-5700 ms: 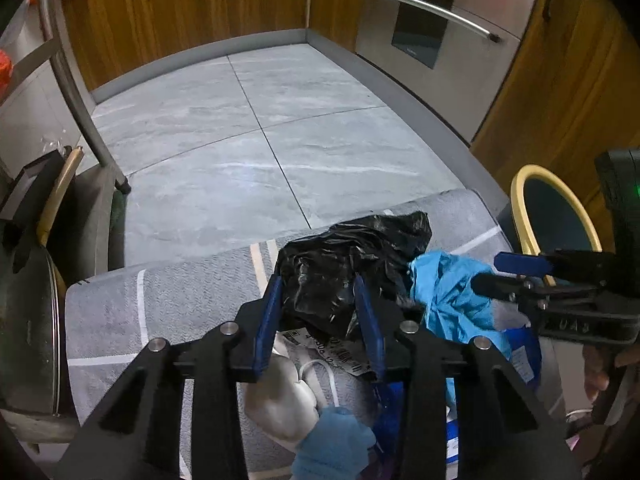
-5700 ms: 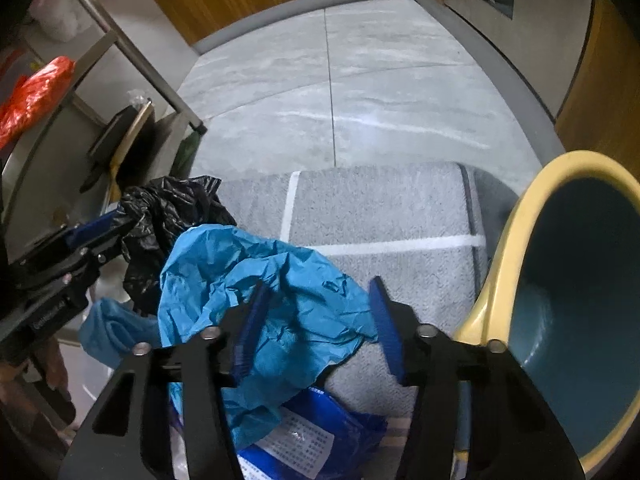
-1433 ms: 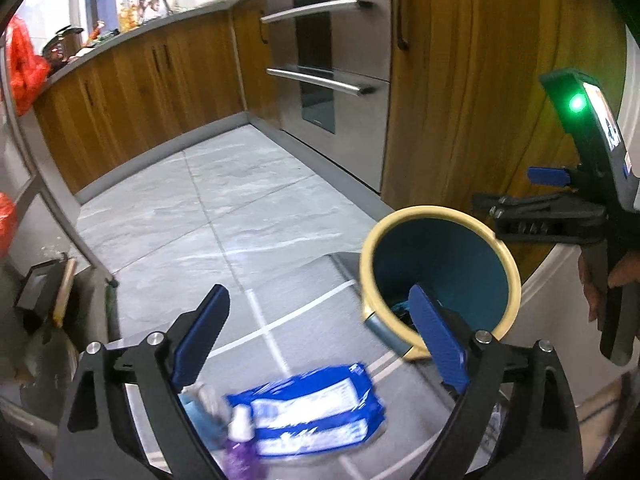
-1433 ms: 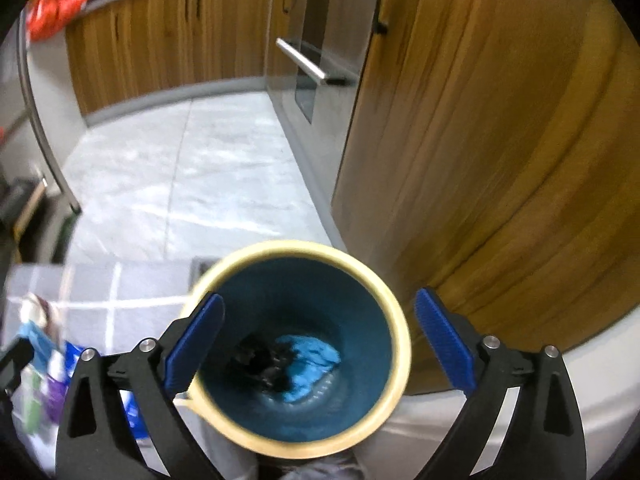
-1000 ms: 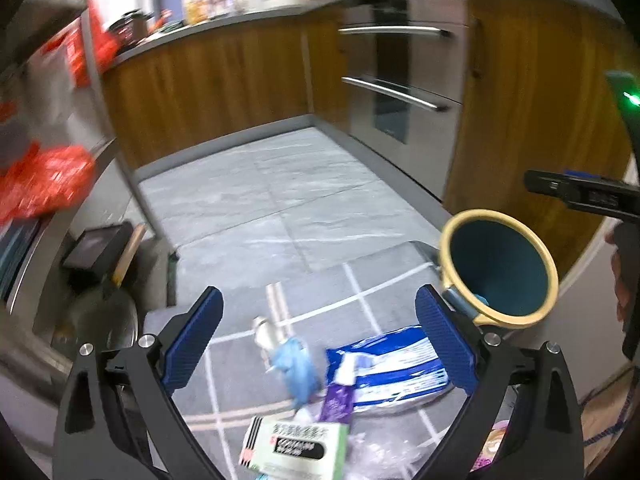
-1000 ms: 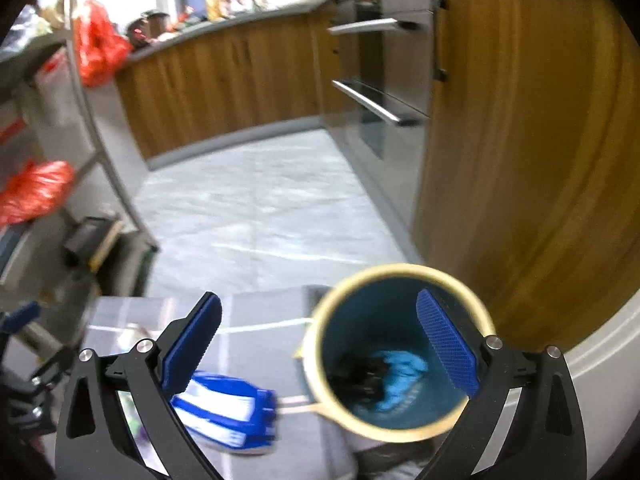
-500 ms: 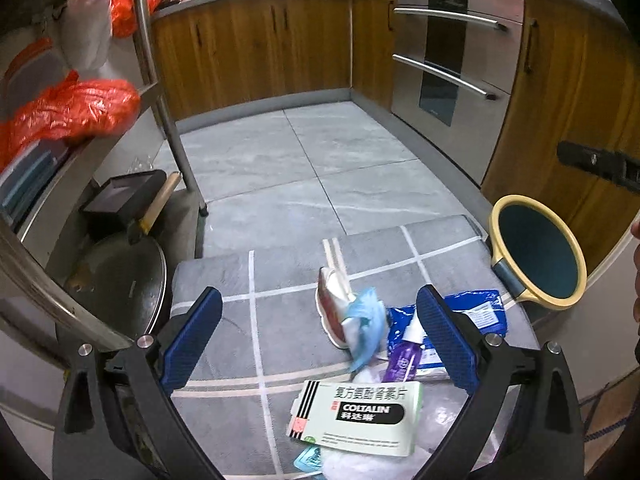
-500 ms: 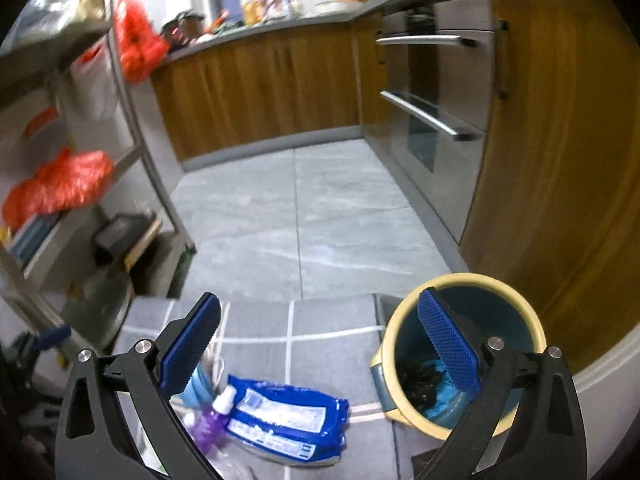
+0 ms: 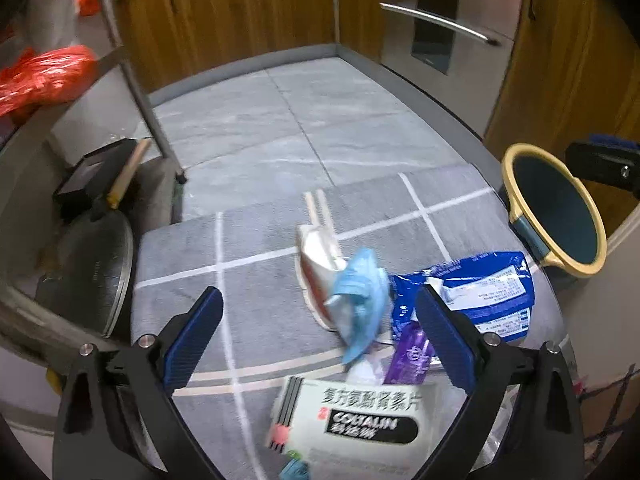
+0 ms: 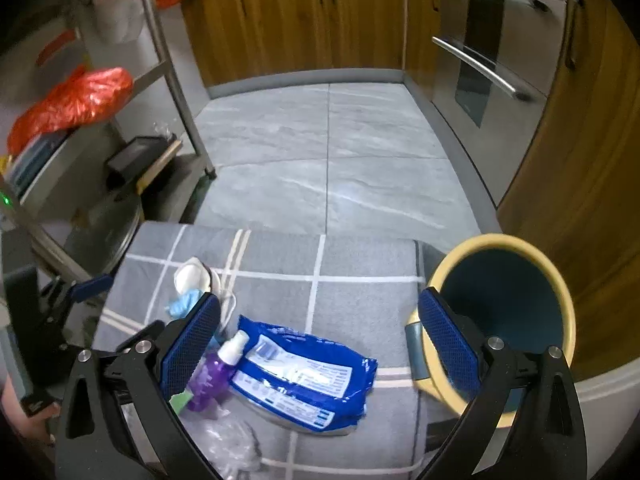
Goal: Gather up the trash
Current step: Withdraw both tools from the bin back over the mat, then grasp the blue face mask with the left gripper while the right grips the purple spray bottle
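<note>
Grey grid-lined mat [image 9: 260, 248] on tiled floor [image 9: 288, 120]. On mat: blue packet [image 10: 304, 380] centre, purple bottle [image 10: 212, 372] at 9 o'clock, white mask [image 10: 192, 276] at 11, medicine box [image 9: 360, 420] near edge.

Both cams ride on the handheld grippers, looking forward and steeply down along their blue-padded fingers. The left wrist view sits nearer the grey checked mat [image 9: 260, 280], over its left part. The right wrist view looks from farther right. Both catch the blue plastic packet [image 9: 480, 288] and the yellow-rimmed teal bin [image 10: 516, 304].
</note>
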Demonstrator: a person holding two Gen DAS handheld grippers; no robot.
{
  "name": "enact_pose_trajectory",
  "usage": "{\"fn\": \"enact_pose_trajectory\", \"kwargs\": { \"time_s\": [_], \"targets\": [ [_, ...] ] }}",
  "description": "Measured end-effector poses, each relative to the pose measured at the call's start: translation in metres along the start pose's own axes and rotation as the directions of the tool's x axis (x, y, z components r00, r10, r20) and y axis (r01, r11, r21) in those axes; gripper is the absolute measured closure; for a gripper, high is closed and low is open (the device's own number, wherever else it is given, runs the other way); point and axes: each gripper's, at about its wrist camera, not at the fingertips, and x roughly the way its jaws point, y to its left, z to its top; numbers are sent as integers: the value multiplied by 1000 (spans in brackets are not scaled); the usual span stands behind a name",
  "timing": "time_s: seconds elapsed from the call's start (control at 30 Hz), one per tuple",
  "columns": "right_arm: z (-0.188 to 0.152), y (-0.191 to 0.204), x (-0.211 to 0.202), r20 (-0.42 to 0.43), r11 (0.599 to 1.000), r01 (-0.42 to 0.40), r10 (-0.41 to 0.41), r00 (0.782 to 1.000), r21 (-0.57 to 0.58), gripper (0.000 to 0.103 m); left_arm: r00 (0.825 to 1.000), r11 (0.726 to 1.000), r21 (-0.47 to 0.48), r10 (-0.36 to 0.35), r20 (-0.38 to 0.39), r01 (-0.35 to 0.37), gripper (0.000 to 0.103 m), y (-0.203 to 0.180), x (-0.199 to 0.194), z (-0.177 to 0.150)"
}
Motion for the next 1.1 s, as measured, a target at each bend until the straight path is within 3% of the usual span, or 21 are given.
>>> {"fn": "enact_pose_trajectory", "kwargs": {
  "time_s": [0.03,0.17,0.23,0.37,0.63,0.8,0.97,1.03,1.1],
  "targets": [
    [0,-1,1,-5,1000,2,-2,1000,-5,5,1000,1000,10,-8,-8,8,13,-4,5,0],
    [0,-5,8,-26,1000,10,-10,1000,2,5,998,999,5,-33,-50,33,40,-12,21,2],
    [0,-7,10,-34,1000,11,-11,999,5,5,997,999,9,-45,-60,45,46,-15,25,3],
    [1,-10,13,-37,1000,18,-18,999,-6,5,993,998,34,-50,-105,54,80,-23,35,0],
    [-5,-8,26,-102,1000,11,-12,995,-11,5,994,994,48,-91,-67,94,87,-28,14,4],
    [-13,-1,35,-144,998,-32,38,989,46,5,997,996,54,-74,-6,74,93,-21,-10,12],
    [-16,19,44,-137,1000,-17,20,990,23,8,997,998,33,-59,58,57,93,-6,-29,20],
    [-17,26,48,-142,999,-37,39,989,17,14,995,998,24,-55,81,53,93,1,-36,23],
    [-18,32,53,-161,998,-60,62,985,16,28,994,999,15,-53,100,52,93,6,-44,25]
  ]
}}
